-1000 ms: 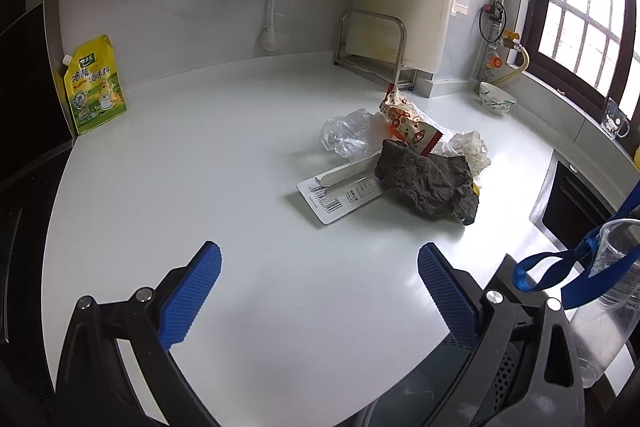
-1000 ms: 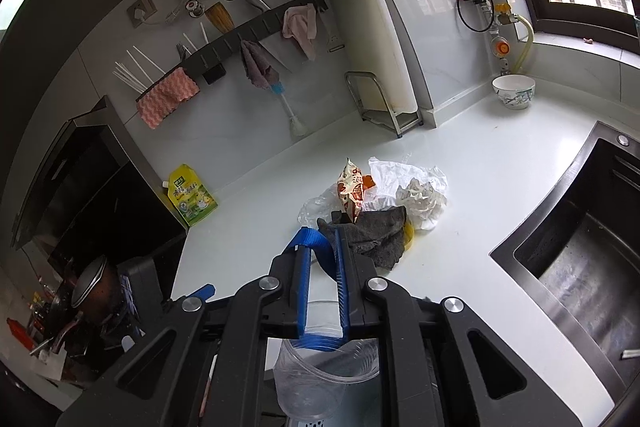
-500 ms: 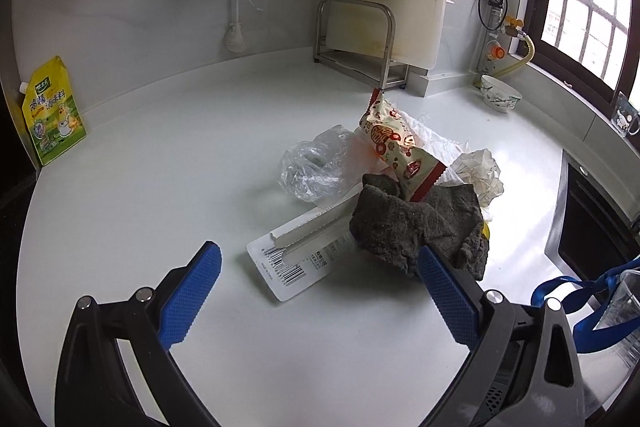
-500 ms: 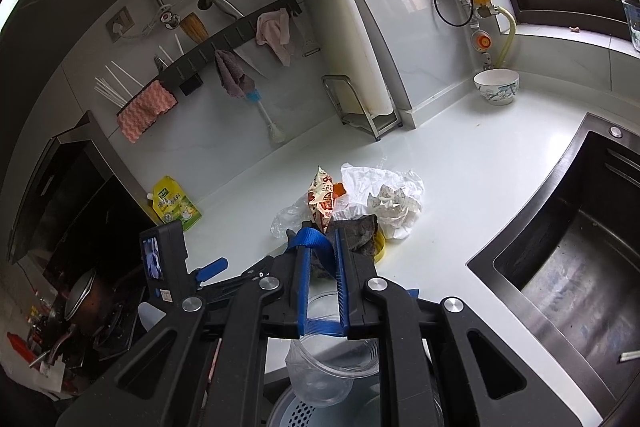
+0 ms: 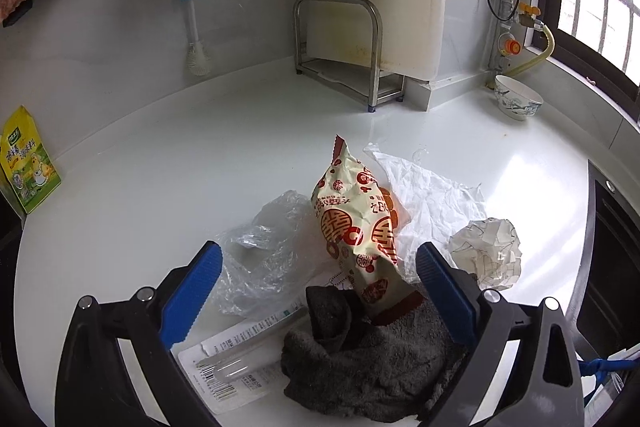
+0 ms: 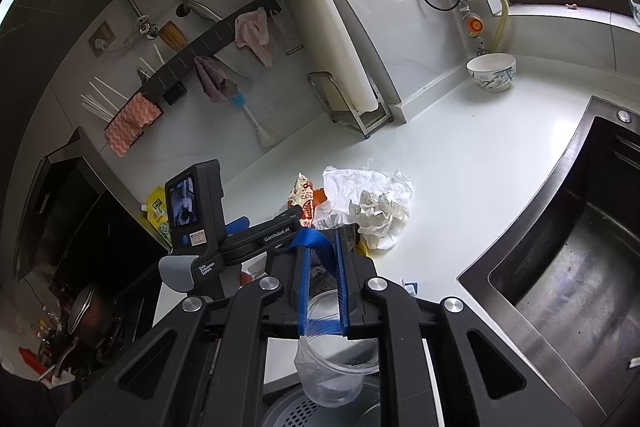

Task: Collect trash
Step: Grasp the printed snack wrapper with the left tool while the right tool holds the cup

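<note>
On the counter [image 5: 160, 163]: we see the trash pile dead ahead of our left gripper [image 5: 318, 277], well clear of the bowl [image 5: 517, 102].
Left fingers: spread wide, holding nothing; the snack bag [image 5: 356, 223] stands between the blue pads [image 5: 192, 291].
Key relation: the bag's long axis runs away from us, roughly along the fingers, so the jaws would shut across its narrow width.
Around it: clear wrap [image 5: 264, 247] to the left, paper ball [image 5: 486, 251] just outside the right pad, grey rag [image 5: 372, 359] below, lying partly on a barcoded card [image 5: 228, 367].
Nearer arm: the left; our right gripper [image 6: 322, 283] sits behind it.
Right fingers: pressed together on a blue strap [image 6: 316, 247]; a clear cup [image 6: 334, 367] hangs below, possibly tied to it, though the link is hidden.
Since a second ago: our left gripper has closed in from well back until the pads flank the bag; the jaws stay as wide.
</note>
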### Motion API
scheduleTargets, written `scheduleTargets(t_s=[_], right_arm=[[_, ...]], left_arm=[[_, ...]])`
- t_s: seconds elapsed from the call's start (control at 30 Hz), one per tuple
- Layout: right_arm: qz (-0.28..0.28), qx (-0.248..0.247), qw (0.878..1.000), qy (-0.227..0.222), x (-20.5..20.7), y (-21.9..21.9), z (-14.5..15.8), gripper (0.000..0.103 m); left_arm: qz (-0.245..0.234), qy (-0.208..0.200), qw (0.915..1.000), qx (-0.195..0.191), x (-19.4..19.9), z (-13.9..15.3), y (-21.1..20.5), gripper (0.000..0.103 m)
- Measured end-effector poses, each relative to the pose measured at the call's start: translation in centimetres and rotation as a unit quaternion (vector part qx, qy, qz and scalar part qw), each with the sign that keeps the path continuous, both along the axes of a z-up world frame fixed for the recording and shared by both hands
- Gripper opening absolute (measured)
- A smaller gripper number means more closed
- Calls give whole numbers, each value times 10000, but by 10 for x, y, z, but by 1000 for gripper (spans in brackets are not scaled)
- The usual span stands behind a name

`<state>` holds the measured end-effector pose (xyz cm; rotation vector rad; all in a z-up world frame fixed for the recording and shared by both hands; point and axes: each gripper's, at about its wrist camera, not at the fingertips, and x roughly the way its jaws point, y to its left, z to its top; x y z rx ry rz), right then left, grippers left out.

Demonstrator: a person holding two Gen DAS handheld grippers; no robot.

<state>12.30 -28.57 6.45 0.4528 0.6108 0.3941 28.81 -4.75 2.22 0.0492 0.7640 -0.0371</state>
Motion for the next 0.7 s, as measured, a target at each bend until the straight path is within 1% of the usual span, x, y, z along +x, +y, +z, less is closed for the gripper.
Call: scheduleTargets(t_s=[0.07,0.1,0.13,0.27,0.33,0.37,0.47,0.53,0.7], right_arm=[[-11,21,10000,21,3,-2,-2,11],[-14,28,10000,26,5,-3,-3,11],[-16,35,10000,34,6,-3,-4,11],[-24,62,10000,64,9,-4,-8,11],[-36,50,9999,80,9,-4,-10,11],[-39,51,9999,92,9,-4,-11,11],[-50,34,9999,124,9,-3,-12,11],[-64,15,9999,130,9,-2,-12,11],[-81,-51,9999,130,6,3,-10,11]], left_arm=[[-10,50,10000,78,6,-5,-5,92],[-32,85,9999,104,9,-8,-8,85],[-46,149,9998,133,12,-10,-10,76],[-73,435,9990,103,21,-23,-13,59],[-101,492,9987,89,21,-27,-14,42],[-118,502,9986,71,20,-27,-14,39],[-132,426,9990,32,13,-24,-12,37],[-133,356,9993,27,9,-19,-10,33],[-166,191,9997,-48,-4,1,-3,33]])
